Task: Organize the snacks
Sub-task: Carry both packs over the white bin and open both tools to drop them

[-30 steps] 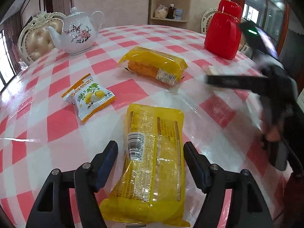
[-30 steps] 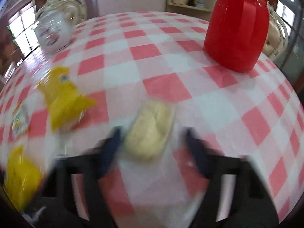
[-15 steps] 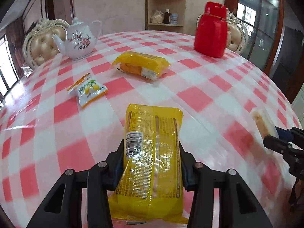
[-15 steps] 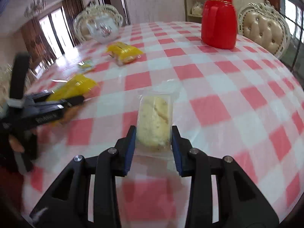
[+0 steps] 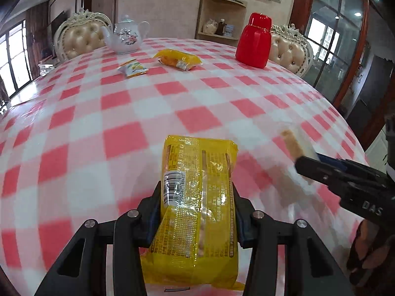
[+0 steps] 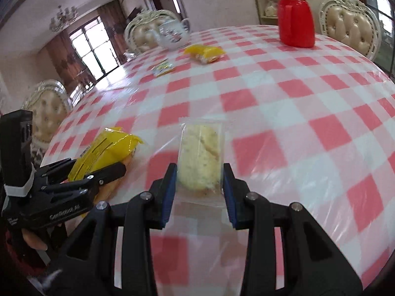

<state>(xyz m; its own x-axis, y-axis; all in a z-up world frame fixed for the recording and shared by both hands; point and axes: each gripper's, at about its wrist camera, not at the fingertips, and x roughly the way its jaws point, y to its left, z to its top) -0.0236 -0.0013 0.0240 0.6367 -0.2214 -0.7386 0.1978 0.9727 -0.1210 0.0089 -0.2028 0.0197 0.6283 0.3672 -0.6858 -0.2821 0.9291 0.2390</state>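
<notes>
Left wrist view: the left gripper (image 5: 196, 212) is clenched across the middle of a long yellow snack pack (image 5: 197, 197), held above the checked table (image 5: 123, 113). Its film looks light, crinkly and slippery, so a mid-body hold seems best. 2 more packets, a small sachet (image 5: 132, 69) and a yellow pack (image 5: 178, 59), lie far off near the teapot (image 5: 126, 37).

Right wrist view: the right gripper (image 6: 200, 185) grasps a clear-wrapped cake (image 6: 200, 162) by its sides; it looks soft and crushable.
</notes>
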